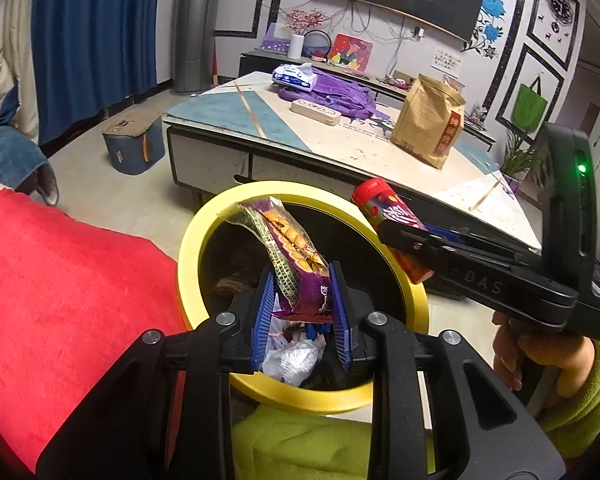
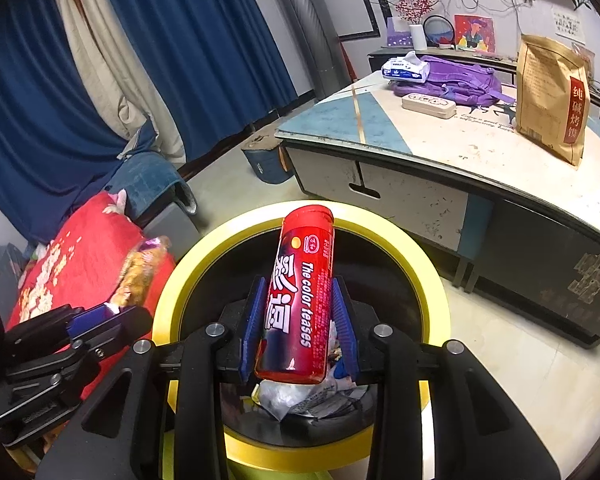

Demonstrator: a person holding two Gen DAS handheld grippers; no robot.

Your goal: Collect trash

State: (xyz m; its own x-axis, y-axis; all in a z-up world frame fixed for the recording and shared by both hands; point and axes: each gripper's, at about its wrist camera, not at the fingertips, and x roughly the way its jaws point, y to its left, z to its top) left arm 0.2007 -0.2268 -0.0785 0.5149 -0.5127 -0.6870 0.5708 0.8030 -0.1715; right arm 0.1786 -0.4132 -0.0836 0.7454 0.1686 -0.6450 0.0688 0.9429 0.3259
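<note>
Both grippers hold trash over the bin, not yet dropped.

Nearest, the left gripper (image 1: 302, 312) is clamped on a purple wrapper (image 1: 288, 256), and the right gripper (image 2: 300, 324) is clamped on a red tube (image 2: 300, 296); both pieces hang above the mouth of the yellow-rimmed bin (image 2: 428, 276), where crumpled trash (image 2: 300, 396) already lies. So some collecting looks done, and letting these two go is the step in hand. Farther off, the table (image 1: 236, 116) carries a brown bag (image 1: 428, 120), a tissue pack (image 1: 294, 76) and a purple backpack (image 1: 336, 92); whether any of these counts as trash, I cannot tell.
</note>
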